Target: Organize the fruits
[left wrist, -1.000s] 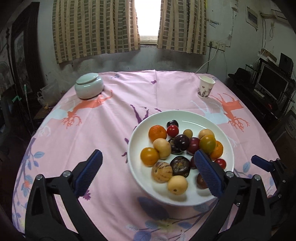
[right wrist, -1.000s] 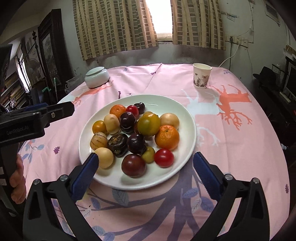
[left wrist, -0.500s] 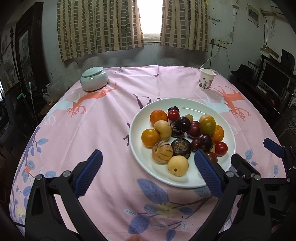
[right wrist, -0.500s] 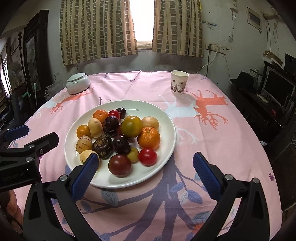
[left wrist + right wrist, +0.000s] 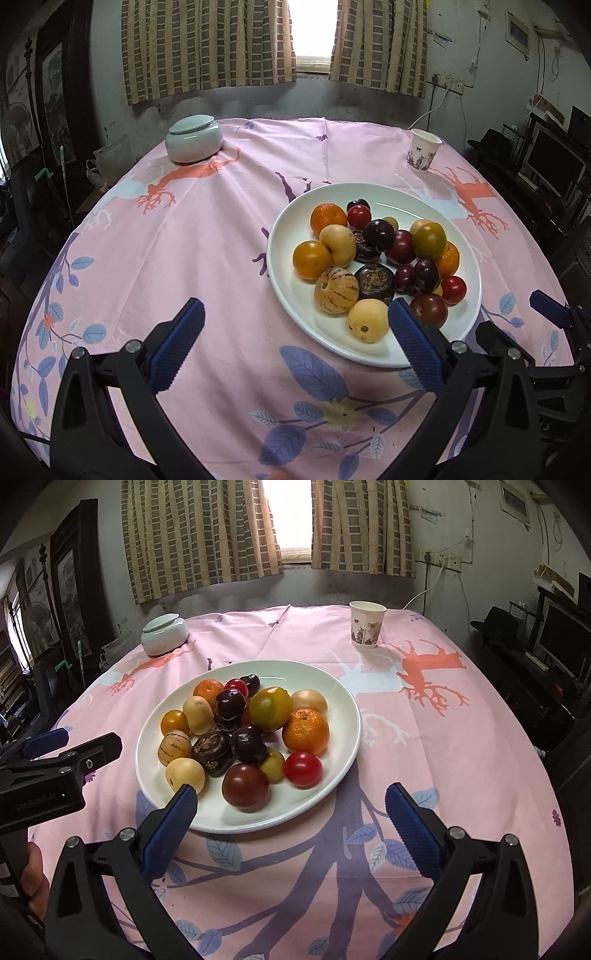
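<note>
We take the white plate as our landmark. It sits on the round table under a pink cloth, and every fruit we can find lies on it; none lies loose on the cloth.

The fruits are heaped together near the plate's middle and its nearer half, mixed by kind and colour. The green-yellow tomato sits at the centre of the heap, with the orange mandarin just beside it toward the plate's right rim. A dark red tomato lies close to the near rim, the small red tomato touching or almost touching it. Toward the left rim sit the striped pale melon-like fruit and a pale yellow fruit.

Beyond the plate, well apart from it, stand a lidded ceramic jar to the far left and a paper cup to the far right.

The left gripper hangs near the plate's near-left rim, jaws spread wide and empty. The right gripper hovers over the near rim, also spread and carrying nothing.

As for progress, we judge the scene fits two readings: fruits gathered onto the plate with the job finished, or a mixed heap awaiting sorting by kind. We see no second dish to receive them, so we cannot settle which.
</note>
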`<state>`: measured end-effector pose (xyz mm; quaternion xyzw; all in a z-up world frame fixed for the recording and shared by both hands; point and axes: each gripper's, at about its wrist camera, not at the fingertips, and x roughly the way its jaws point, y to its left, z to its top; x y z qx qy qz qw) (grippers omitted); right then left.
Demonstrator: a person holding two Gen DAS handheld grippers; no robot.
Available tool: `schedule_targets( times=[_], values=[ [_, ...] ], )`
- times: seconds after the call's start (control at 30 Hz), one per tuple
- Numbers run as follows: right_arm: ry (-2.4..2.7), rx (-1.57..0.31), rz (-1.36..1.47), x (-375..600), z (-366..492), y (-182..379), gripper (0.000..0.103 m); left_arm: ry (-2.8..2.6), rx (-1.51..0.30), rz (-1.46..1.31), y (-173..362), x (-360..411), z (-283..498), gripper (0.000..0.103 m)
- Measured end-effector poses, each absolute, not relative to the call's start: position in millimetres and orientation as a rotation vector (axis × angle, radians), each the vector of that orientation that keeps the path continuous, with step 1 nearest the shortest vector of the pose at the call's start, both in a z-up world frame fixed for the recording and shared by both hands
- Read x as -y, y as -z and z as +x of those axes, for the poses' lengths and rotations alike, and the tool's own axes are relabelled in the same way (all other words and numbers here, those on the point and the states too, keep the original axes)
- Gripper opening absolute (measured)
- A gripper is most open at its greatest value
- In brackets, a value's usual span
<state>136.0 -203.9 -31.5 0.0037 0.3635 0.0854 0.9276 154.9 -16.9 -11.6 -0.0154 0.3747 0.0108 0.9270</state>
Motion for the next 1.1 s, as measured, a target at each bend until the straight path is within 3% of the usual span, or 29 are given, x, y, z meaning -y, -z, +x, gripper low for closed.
schedule_targets(
  times=[1.1],
  values=[
    [-0.185,-0.77,-0.012,200.8,137.0,37.2,0.102,-0.01,-0.779,-0.002,15.4,23.0,153.3,0.101]
  ],
)
